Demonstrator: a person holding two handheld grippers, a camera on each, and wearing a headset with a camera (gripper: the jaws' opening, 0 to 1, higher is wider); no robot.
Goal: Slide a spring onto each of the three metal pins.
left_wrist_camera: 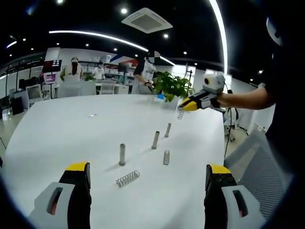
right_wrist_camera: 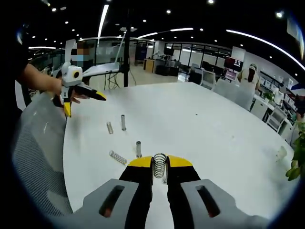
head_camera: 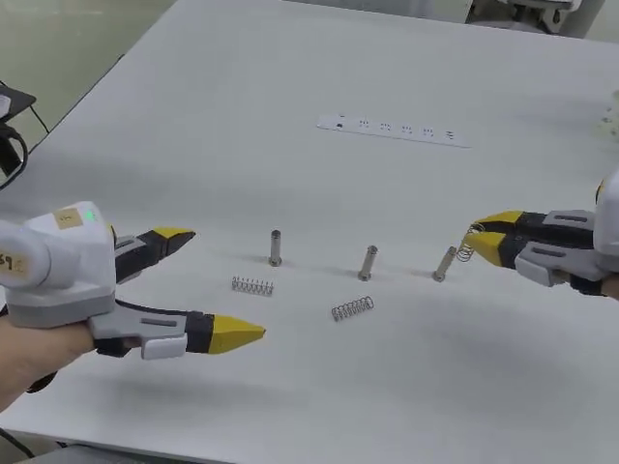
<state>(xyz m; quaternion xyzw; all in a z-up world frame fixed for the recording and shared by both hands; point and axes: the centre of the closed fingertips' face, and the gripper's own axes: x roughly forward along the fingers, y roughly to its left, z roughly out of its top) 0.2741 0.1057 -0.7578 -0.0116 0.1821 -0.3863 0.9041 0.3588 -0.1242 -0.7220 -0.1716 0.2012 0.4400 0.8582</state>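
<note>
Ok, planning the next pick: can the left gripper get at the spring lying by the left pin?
Probably yes. The left gripper is open, and the spring lies flat just ahead of its jaws with bare table between; the pin stands apart beside it.

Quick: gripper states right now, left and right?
Left gripper: open, empty.
Right gripper: shut on a spring.

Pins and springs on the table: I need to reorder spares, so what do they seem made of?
The three short grey cylindrical pins look like bare metal, likely steel: smooth, dull silver sheen. The small silvery coil springs look like thin uncoated steel wire: grey, glinting turns. Alloy cannot be told.
</note>
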